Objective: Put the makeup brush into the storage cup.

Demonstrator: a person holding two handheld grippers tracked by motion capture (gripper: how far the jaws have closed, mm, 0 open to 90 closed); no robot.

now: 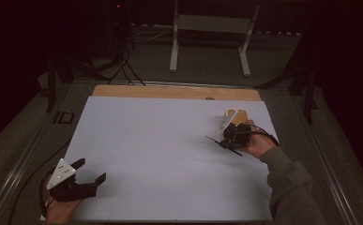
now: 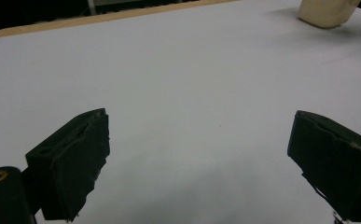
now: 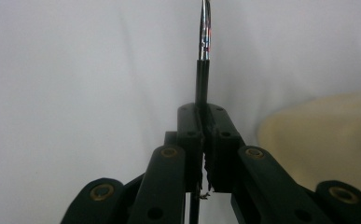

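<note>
right tongs (image 1: 229,139): clenched on a thin black-handled utensil (image 3: 202,79); its metal end points out past the jaws
utensil axis: lies from 10 to 4 o'clock on the high view
cream dish (image 1: 236,115): just beside these tongs, at 12 o'clock
left tongs (image 1: 90,171): released, nothing between them, at 7 o'clock on the white tabletop (image 1: 160,150), well apart
nearer hand: the right

White stand (image 1: 209,28) beyond table (image 1: 170,154).

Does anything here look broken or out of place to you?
The pads look worn: the left gripper has a ragged, torn edge on its pads, and frayed bits hang where the right gripper clamps a thin black-handled utensil. Otherwise nothing is spilled on the white sheet.
</note>
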